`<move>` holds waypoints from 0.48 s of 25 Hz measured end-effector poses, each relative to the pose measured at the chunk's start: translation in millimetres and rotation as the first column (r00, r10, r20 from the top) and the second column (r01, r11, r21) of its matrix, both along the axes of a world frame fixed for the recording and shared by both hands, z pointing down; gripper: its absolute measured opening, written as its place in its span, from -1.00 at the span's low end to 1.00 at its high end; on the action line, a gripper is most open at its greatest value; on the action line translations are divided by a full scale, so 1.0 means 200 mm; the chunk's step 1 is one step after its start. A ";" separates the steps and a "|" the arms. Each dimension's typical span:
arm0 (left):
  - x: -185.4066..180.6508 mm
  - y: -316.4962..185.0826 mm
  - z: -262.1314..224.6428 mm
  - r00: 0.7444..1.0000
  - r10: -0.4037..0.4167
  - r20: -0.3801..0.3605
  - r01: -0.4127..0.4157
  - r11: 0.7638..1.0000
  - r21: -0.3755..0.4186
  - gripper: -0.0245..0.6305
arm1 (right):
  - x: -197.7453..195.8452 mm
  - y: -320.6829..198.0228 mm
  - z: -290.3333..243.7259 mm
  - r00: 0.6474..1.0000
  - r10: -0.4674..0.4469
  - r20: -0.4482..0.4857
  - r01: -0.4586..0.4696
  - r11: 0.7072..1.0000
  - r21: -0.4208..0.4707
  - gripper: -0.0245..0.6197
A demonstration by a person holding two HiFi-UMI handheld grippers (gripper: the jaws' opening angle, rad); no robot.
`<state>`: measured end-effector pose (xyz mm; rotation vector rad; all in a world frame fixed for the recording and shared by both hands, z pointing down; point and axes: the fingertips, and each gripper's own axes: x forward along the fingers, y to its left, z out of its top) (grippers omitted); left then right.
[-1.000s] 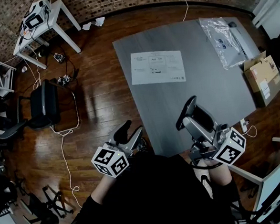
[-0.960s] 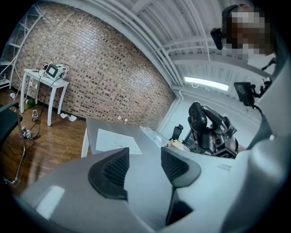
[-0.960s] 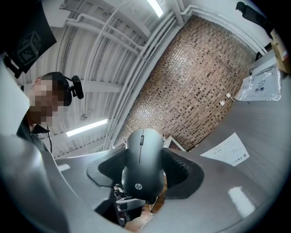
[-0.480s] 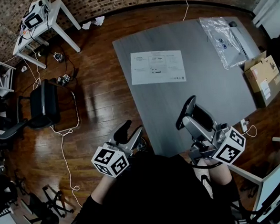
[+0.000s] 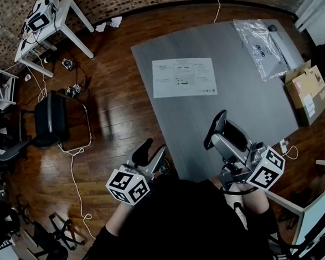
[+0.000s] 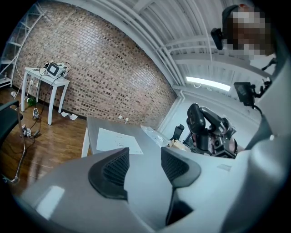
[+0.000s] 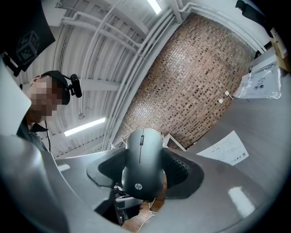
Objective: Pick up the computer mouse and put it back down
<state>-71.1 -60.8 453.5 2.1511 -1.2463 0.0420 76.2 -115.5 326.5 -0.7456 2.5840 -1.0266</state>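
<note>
A black computer mouse sits between the ribbed pads of my right gripper, which is shut on its sides. In the head view that gripper holds the mouse in the air above the near edge of the grey table. The left gripper view shows the same grip from the side, with the mouse off to the right. My left gripper is open with nothing between its pads. In the head view it hovers over the wooden floor, just off the table's near left corner.
On the table lie a printed sheet, a clear plastic bag at the far right, and a cardboard box at the right edge. A black chair, cables and a white side table stand on the floor at left.
</note>
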 end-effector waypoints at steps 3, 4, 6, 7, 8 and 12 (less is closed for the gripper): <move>0.00 -0.01 0.01 1.000 -0.004 -0.002 0.004 1.000 -0.007 -0.30 | 0.02 -0.05 0.09 0.999 0.022 -0.045 -0.023 0.999 -0.026 -0.11; -0.01 -0.02 0.02 1.000 -0.006 -0.003 0.006 1.000 -0.011 -0.30 | 0.03 -0.08 0.15 0.997 0.034 -0.075 -0.037 0.998 -0.041 -0.11; -0.01 -0.02 0.03 1.000 -0.014 -0.002 0.014 1.000 -0.019 -0.30 | 0.06 -0.14 0.31 0.987 0.057 -0.152 -0.071 0.994 -0.087 -0.11; -0.02 -0.02 0.03 1.000 -0.017 -0.002 0.017 1.000 -0.022 -0.30 | 0.07 -0.17 0.40 0.979 0.064 -0.196 -0.088 0.990 -0.115 -0.11; -0.02 -0.02 0.04 1.000 -0.021 -0.001 0.021 0.999 -0.025 -0.30 | 0.08 -0.20 0.49 0.968 0.066 -0.241 -0.102 0.985 -0.140 -0.11; -0.05 -0.01 0.06 0.999 -0.041 -0.001 0.041 0.999 -0.034 -0.30 | 0.09 -0.31 0.85 0.914 0.033 -0.403 -0.124 0.972 -0.201 -0.11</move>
